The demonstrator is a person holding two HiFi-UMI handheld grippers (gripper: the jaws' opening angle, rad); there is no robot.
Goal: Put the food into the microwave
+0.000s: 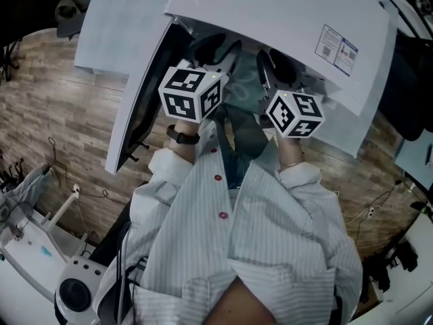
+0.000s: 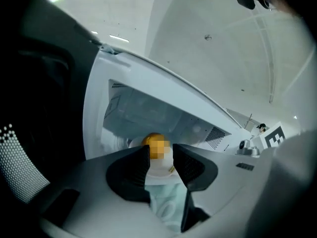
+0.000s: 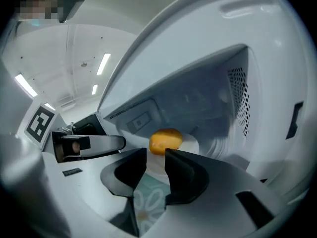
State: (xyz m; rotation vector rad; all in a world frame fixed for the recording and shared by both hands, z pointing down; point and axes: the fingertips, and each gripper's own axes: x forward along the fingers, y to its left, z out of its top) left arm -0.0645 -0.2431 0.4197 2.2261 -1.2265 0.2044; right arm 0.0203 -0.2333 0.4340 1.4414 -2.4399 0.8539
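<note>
A white microwave (image 1: 284, 19) stands open, its door (image 1: 135, 107) swung out to the left. Inside it, a round orange-yellow food (image 3: 166, 140) sits on a white plate (image 3: 190, 145). The left gripper view also shows the food (image 2: 155, 143) on the plate (image 2: 159, 171). My left gripper (image 2: 161, 155) and right gripper (image 3: 156, 155) are held side by side at the cavity mouth, both pointing at the plate. Each has its jaws partly apart with nothing between the pads. From the head view only their marker cubes (image 1: 191, 93) (image 1: 294, 112) show clearly; the fingertips are hidden under the microwave's top.
A teal cloth with a white flower print (image 3: 148, 202) lies just under the jaws, in front of the cavity. The microwave rests on a wood-grain table (image 1: 61, 114). White equipment (image 1: 40, 249) and cables sit at the lower left.
</note>
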